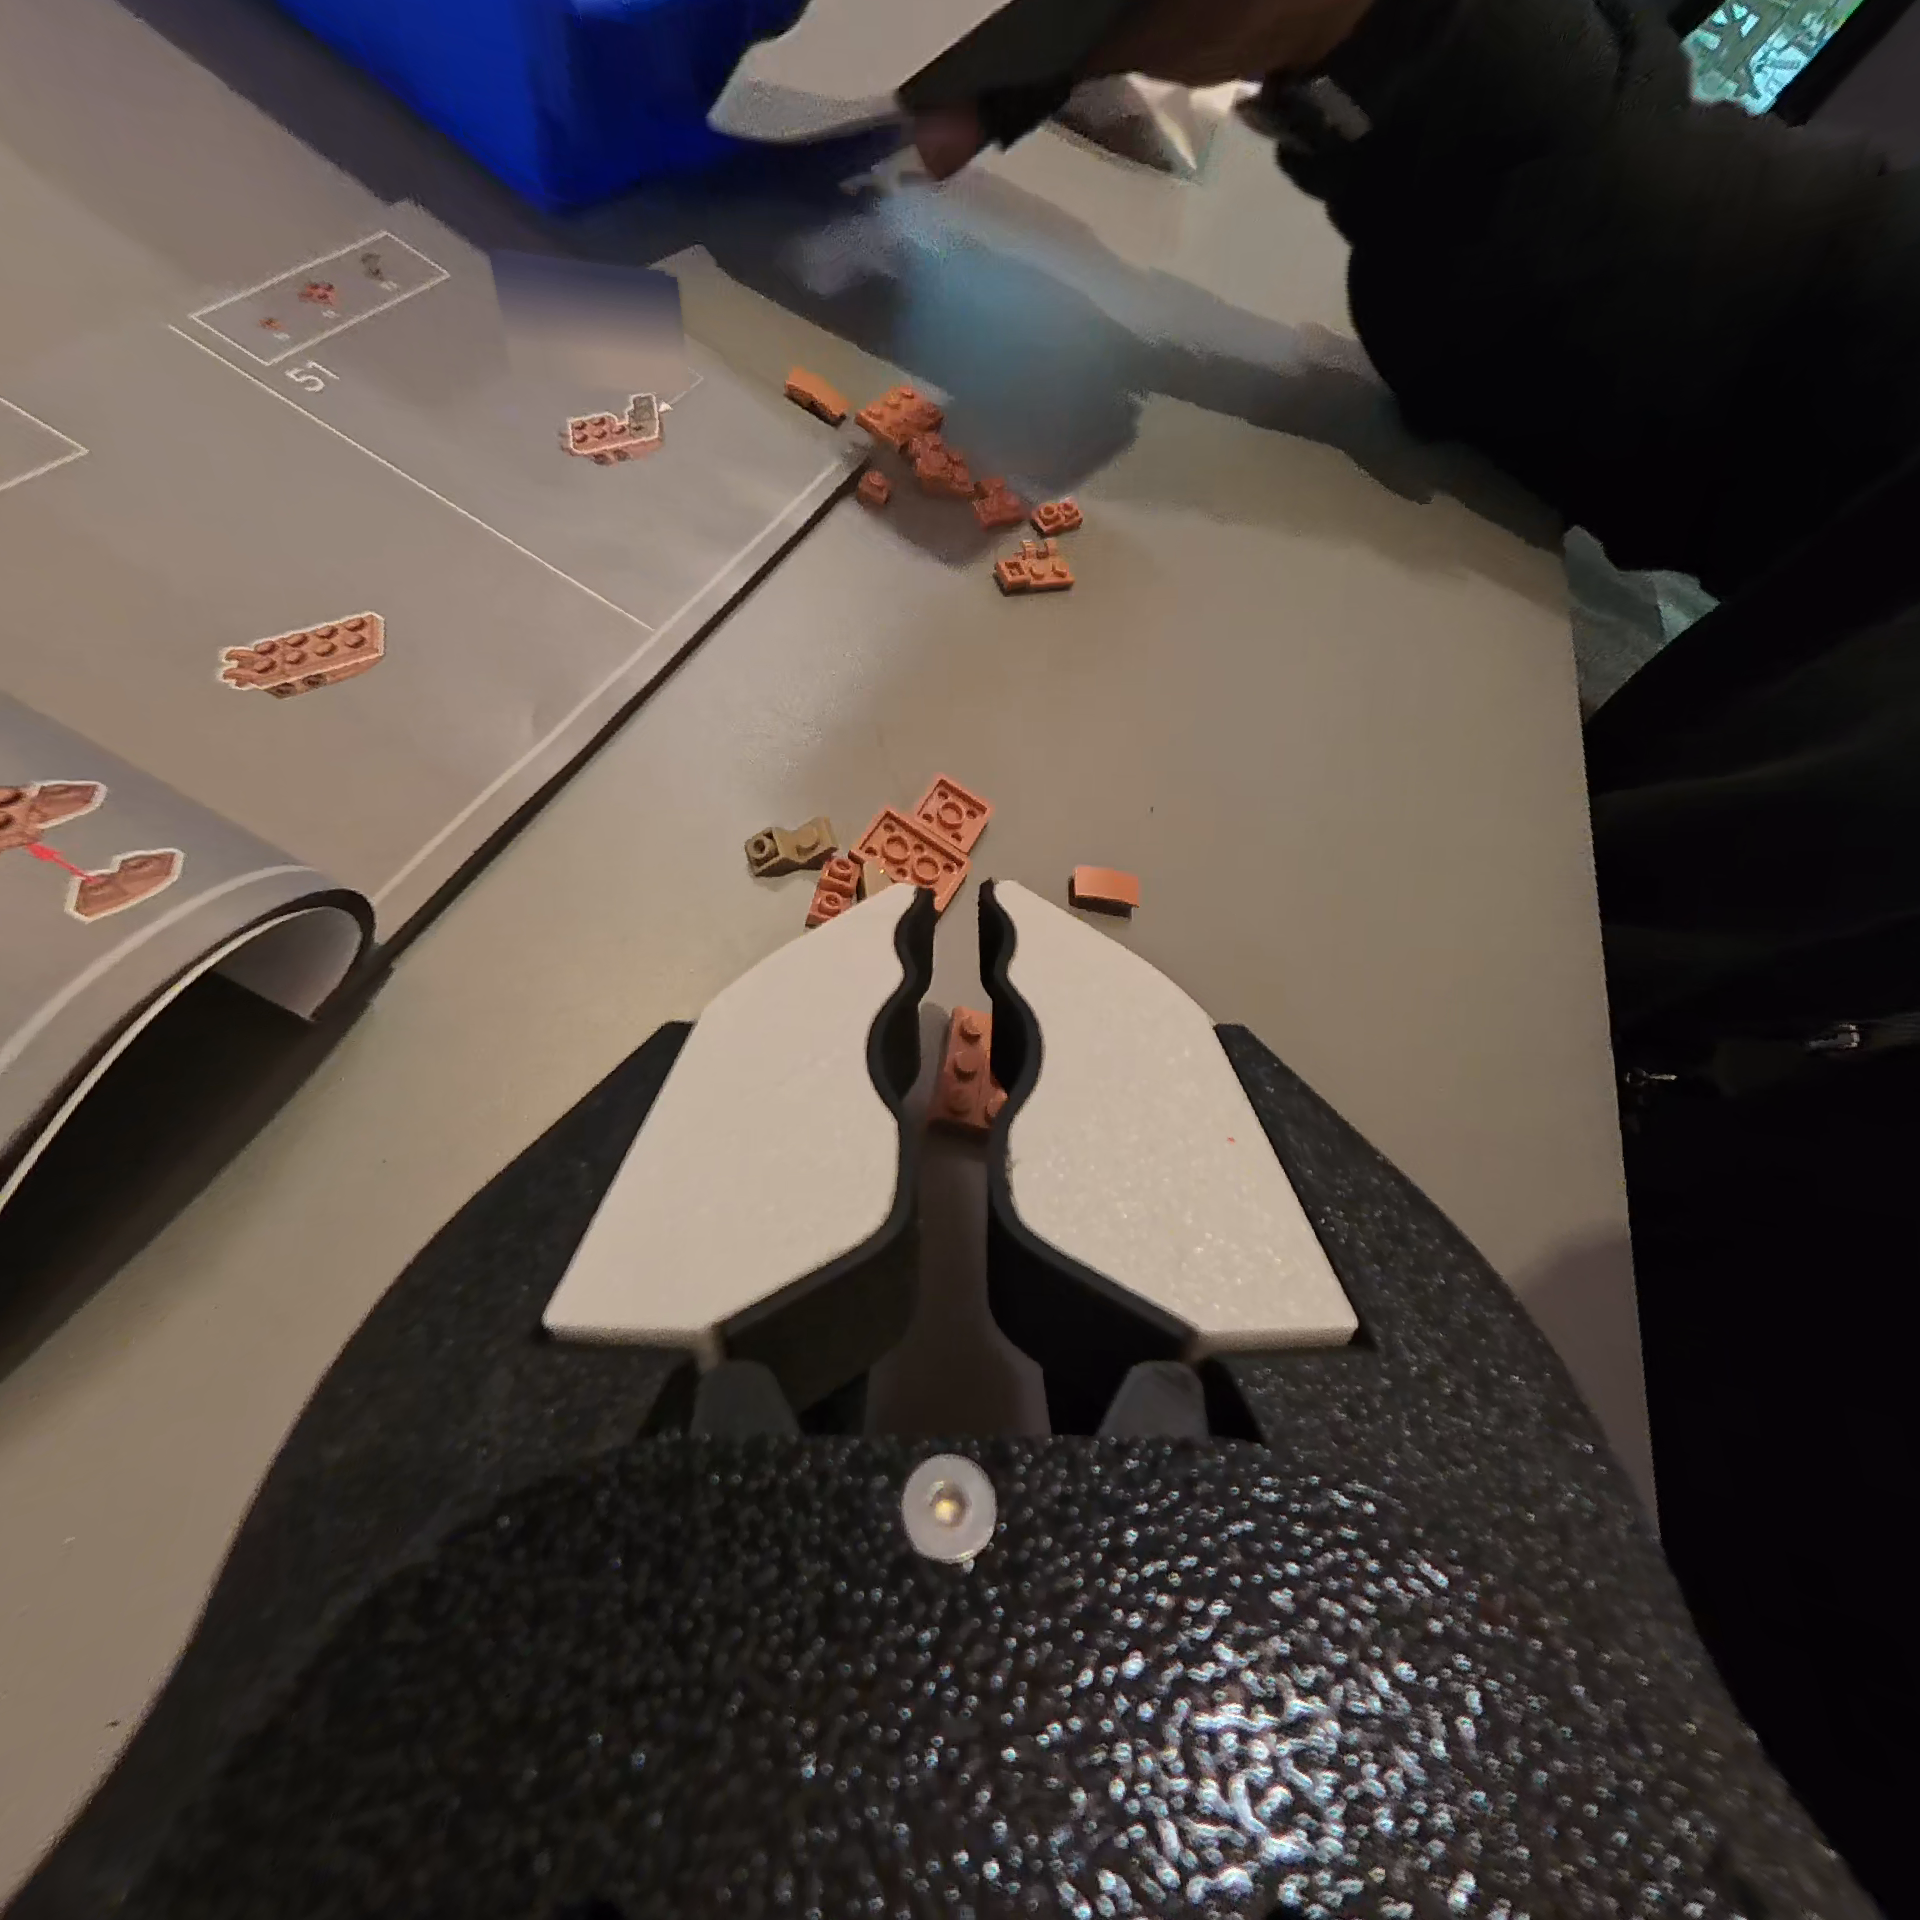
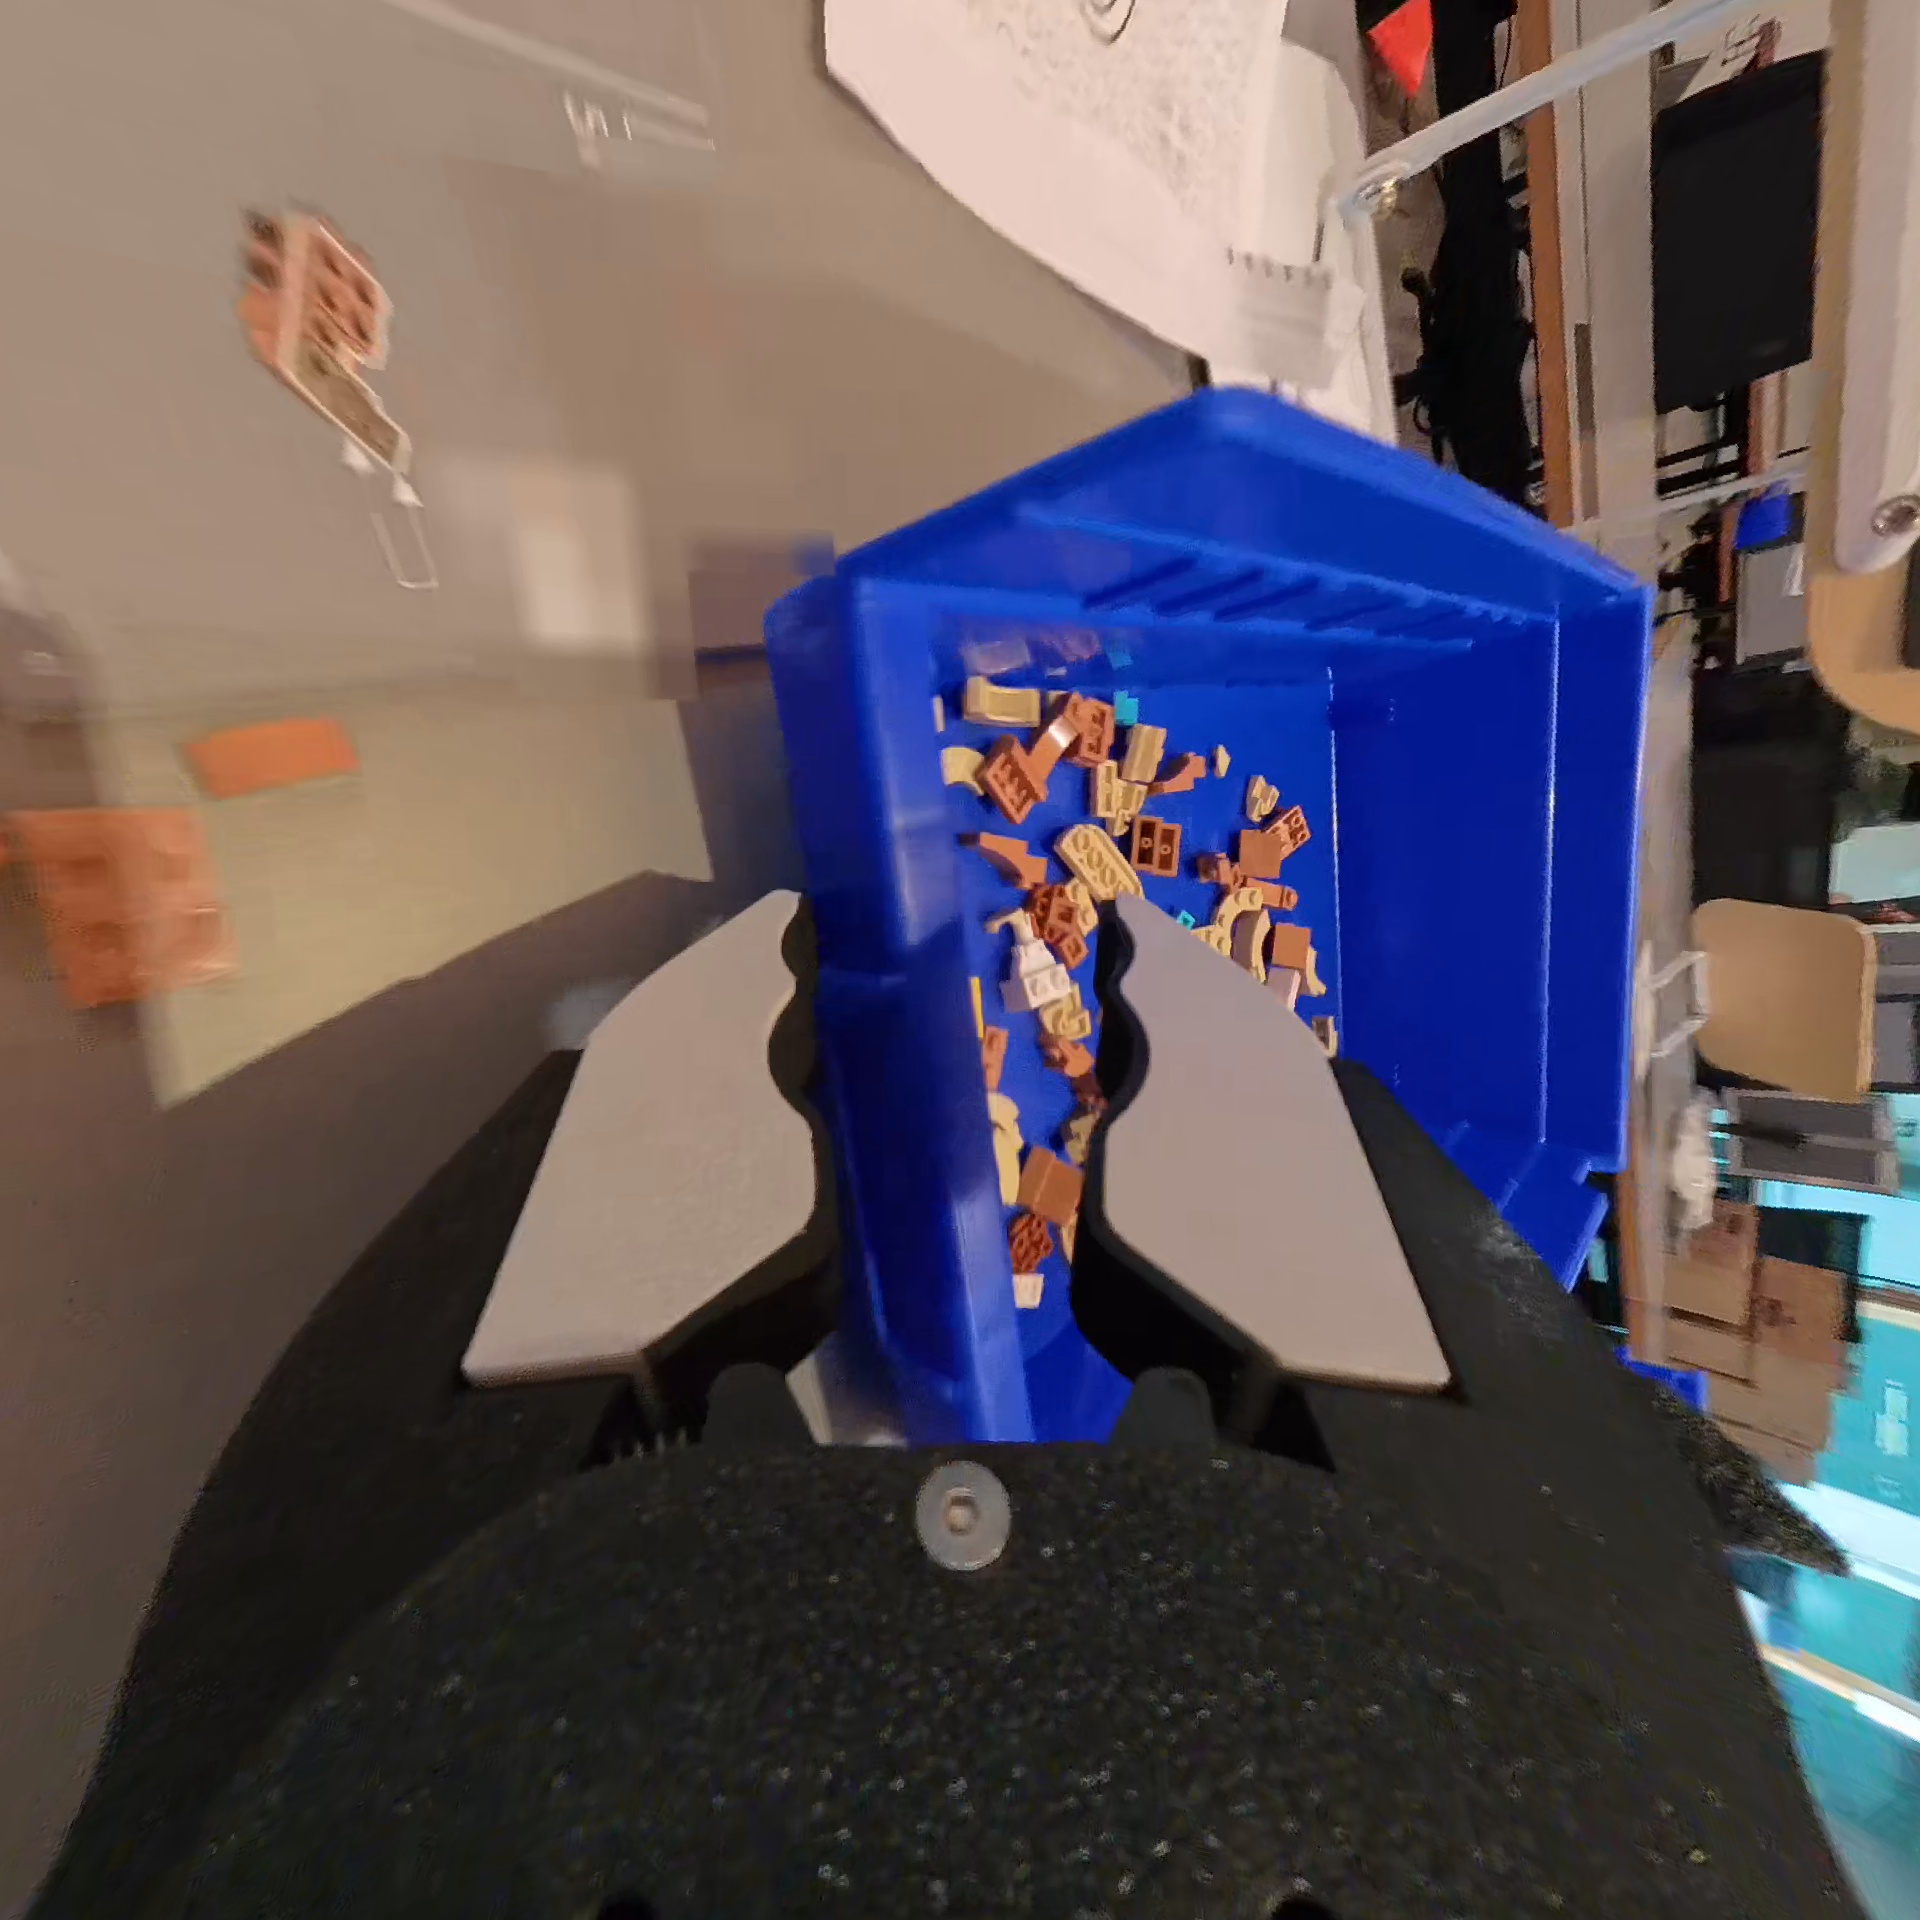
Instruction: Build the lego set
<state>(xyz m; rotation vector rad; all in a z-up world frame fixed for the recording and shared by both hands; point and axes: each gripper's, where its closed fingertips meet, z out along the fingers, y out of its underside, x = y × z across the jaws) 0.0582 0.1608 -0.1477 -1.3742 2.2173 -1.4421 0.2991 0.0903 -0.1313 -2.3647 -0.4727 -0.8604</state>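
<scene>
My left gripper (image 1: 954, 894) hangs low over the grey table (image 1: 1247, 748), its jaws a narrow way apart. A small brown studded plate (image 1: 968, 1070) lies in the gap against the right pad; bare table shows between it and the left pad. Just past the tips lie brown plates (image 1: 920, 847), an olive piece (image 1: 790, 847) and a smooth brown tile (image 1: 1107, 890). My right gripper (image 2: 951, 914) is open wide astride the side wall of a blue bin (image 2: 883, 831). One finger is outside and one inside, and the inner pad is clear of the wall. Brown and tan bricks (image 2: 1101, 831) lie inside.
An open instruction booklet (image 1: 312, 520) covers the table's left side. A second heap of brown pieces (image 1: 935, 457) lies beyond it. A gloved hand and dark sleeve (image 1: 1662, 312) with the right gripper (image 1: 831, 83) reach over the bin (image 1: 582, 104). The table's edge runs down the right.
</scene>
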